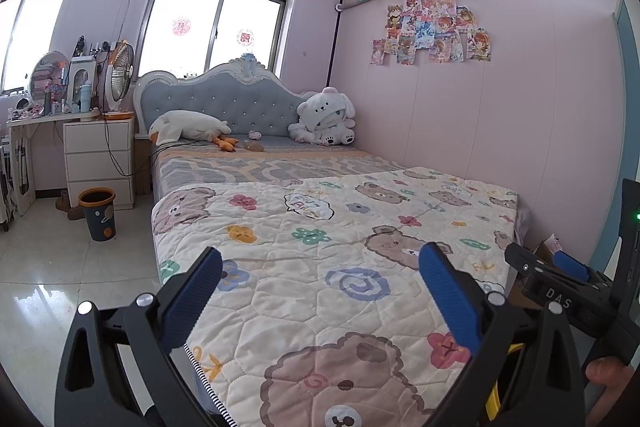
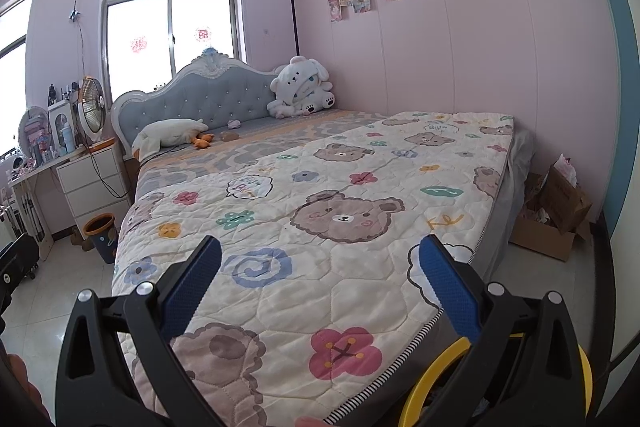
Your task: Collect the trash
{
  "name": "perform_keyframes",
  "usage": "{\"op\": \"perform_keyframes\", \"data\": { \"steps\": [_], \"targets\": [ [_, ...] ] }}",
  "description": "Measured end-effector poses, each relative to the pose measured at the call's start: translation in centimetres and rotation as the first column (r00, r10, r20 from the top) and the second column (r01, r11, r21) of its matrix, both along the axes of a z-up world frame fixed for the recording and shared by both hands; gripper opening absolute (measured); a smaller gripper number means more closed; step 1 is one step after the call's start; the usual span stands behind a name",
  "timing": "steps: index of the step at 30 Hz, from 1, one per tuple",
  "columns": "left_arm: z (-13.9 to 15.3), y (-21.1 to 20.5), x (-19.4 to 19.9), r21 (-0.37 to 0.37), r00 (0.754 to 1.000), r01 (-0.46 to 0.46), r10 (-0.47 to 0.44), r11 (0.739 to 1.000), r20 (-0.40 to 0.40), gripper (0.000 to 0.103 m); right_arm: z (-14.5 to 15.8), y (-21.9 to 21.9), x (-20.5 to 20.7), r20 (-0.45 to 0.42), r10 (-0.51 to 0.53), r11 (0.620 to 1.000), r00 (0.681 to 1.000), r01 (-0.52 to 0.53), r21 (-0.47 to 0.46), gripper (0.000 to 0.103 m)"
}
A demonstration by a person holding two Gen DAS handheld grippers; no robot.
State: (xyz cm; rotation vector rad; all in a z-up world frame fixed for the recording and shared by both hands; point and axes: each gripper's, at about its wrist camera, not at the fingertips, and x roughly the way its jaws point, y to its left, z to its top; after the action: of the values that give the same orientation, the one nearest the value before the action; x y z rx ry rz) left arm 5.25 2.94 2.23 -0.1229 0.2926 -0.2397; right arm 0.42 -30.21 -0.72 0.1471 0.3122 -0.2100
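My left gripper is open and empty, held above the foot of a bed with a bear-print quilt. My right gripper is also open and empty over the same quilt; it shows at the right of the left wrist view. Two small crumpled bits lie near the headboard: a brownish one and a pale pink one. A dark bin with an orange rim stands on the floor left of the bed.
A plush goose and a white plush dog lie at the headboard. White drawers and a desk with fans stand at the left. An open cardboard box sits right of the bed foot. A yellow ring lies below my right gripper.
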Motion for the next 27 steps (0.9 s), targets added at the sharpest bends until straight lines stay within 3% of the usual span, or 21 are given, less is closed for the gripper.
{"op": "perform_keyframes", "data": {
  "steps": [27],
  "targets": [
    [-0.19, -0.36, -0.03, 0.009, 1.0, 0.013, -0.013, 1.0, -0.015, 0.095, -0.73, -0.62, 0.22, -0.028, -0.016, 1.0, 0.999, 0.017, 0.026, 0.095]
  ]
}}
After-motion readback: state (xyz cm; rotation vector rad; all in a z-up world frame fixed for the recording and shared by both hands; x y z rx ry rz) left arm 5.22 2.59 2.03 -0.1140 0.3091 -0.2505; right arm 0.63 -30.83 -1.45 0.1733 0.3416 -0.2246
